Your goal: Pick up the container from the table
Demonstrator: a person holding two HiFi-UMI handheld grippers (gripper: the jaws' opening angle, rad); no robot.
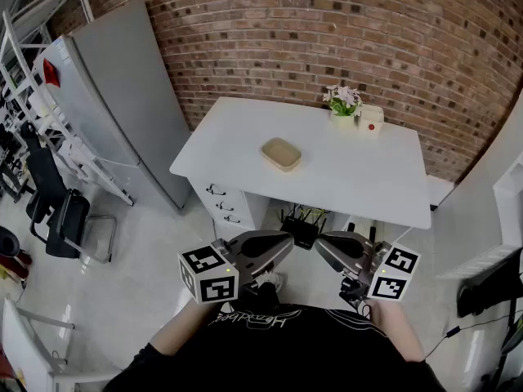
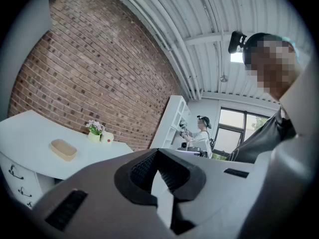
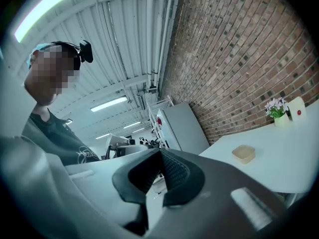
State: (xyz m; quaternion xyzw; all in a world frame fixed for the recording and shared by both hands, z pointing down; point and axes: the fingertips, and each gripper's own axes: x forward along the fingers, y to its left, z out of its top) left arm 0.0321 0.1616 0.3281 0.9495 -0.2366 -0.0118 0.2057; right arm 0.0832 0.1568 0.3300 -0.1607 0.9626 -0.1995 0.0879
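Note:
A shallow tan container (image 1: 281,154) lies near the middle of the white table (image 1: 245,125). It also shows as a small tan container (image 2: 64,149) in the left gripper view and as a tan container (image 3: 243,154) in the right gripper view. My left gripper (image 1: 286,244) and right gripper (image 1: 321,246) hover close to my chest, tips turned toward each other, well short of the table's front edge. The left gripper (image 2: 157,151) has its jaws together with nothing between them. The right gripper (image 3: 160,151) is likewise shut and empty.
A potted flower (image 1: 342,102) and a white box with a red dot (image 1: 371,119) stand at the table's back edge by the brick wall. Drawers (image 1: 225,207) sit under the table's left. A grey fridge (image 1: 122,96) and a chair (image 1: 65,219) stand left. Another person (image 2: 199,133) stands far off.

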